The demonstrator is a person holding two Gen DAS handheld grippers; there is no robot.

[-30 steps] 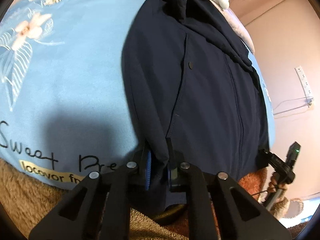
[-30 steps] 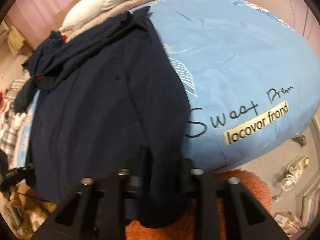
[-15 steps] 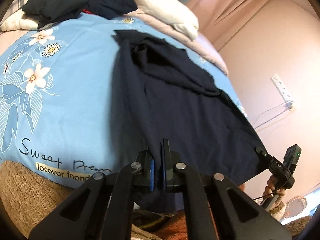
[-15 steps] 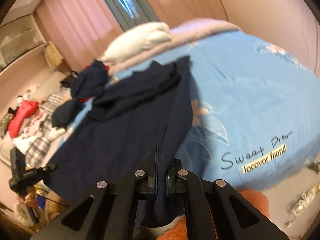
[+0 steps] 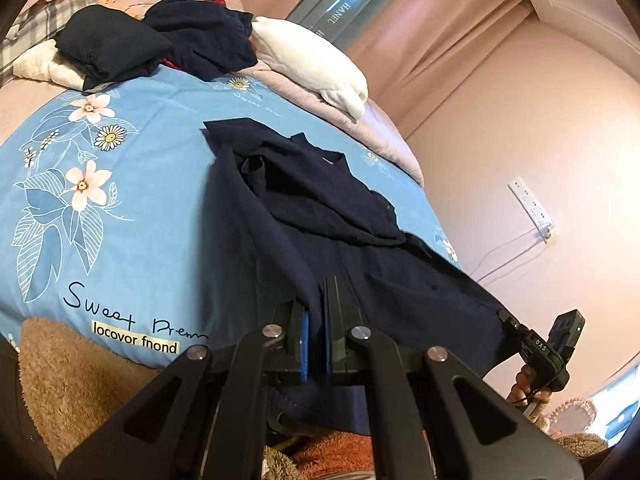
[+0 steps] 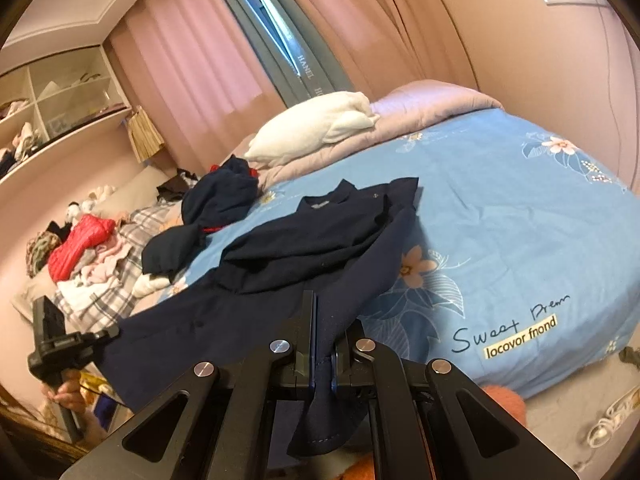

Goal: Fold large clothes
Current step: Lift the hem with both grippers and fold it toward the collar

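A dark navy garment point(image 5: 360, 220) lies lengthwise on the blue flowered bedspread point(image 5: 140, 232), collar at the far end and sleeves folded across its chest. My left gripper point(image 5: 318, 308) is shut on the near hem's left corner, cloth pinched between the blue pads. The right gripper point(image 5: 508, 318) holds the hem's other corner off the bed edge. In the right wrist view my right gripper point(image 6: 324, 332) is shut on the navy garment point(image 6: 304, 248), a flap of hem hanging below the jaws. The left gripper point(image 6: 112, 333) grips the far corner, with the hem stretched between the two.
A white pillow point(image 6: 320, 124) and a pink quilt point(image 6: 432, 100) lie at the bed's head. Dark clothes point(image 5: 192, 36) are heaped at the far left corner. More laundry point(image 6: 92, 256) is piled beside the bed. A fuzzy brown rug point(image 5: 72, 380) lies below the near edge.
Both grippers have risen and tipped up, lifting the near hem off the bed edge. Their jaws have tightened on the cloth. The room beyond the bed has come into view.
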